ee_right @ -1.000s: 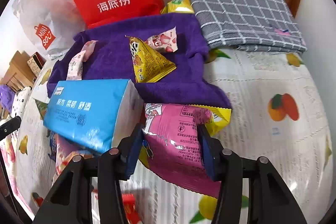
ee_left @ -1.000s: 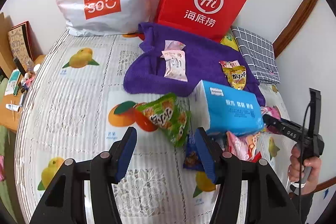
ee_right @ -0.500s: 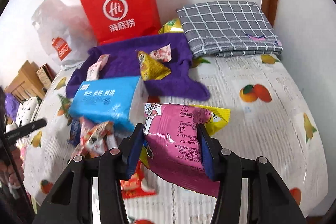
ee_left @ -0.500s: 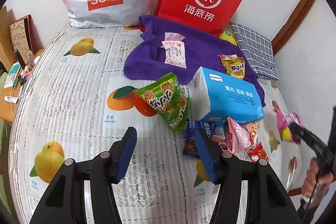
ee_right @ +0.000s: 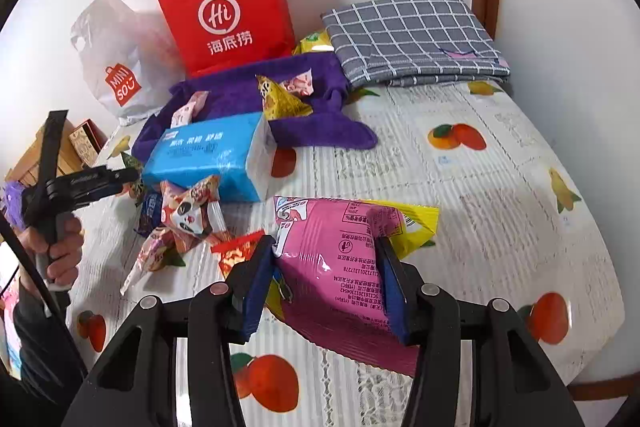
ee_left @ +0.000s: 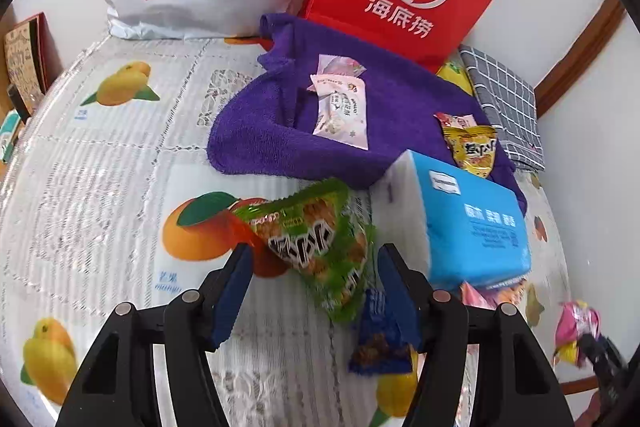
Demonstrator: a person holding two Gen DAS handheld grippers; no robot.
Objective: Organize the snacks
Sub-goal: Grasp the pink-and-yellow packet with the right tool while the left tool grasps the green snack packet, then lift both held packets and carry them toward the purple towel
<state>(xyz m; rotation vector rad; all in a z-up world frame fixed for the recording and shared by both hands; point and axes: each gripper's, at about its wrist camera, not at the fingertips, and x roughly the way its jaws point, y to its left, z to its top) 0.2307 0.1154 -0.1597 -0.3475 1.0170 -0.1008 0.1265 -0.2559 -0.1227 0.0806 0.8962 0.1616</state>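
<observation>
The green triangular foil snack packet (ee_left: 316, 247) lies on the fruit-printed bed cover (ee_left: 100, 195), at twelve o'clock from our left hand-held gripper (ee_left: 312, 287). Its jaws, just opening wider, straddle it without touching. Our right hand-held gripper (ee_right: 324, 283) clamps the pink plastic snack bag (ee_right: 336, 259).

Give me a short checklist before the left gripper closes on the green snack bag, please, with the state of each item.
1. Left gripper jaws open, having just widened: ok.
2. Green snack bag between the fingers: ok, pads not pressing yet.
3. Dark blue packet clear of the right-side finger: not ok, it lies against it.
4. Blue tissue pack clear of the bag: cannot tell.
5. Right gripper secure on the pink bag: ok.
</observation>
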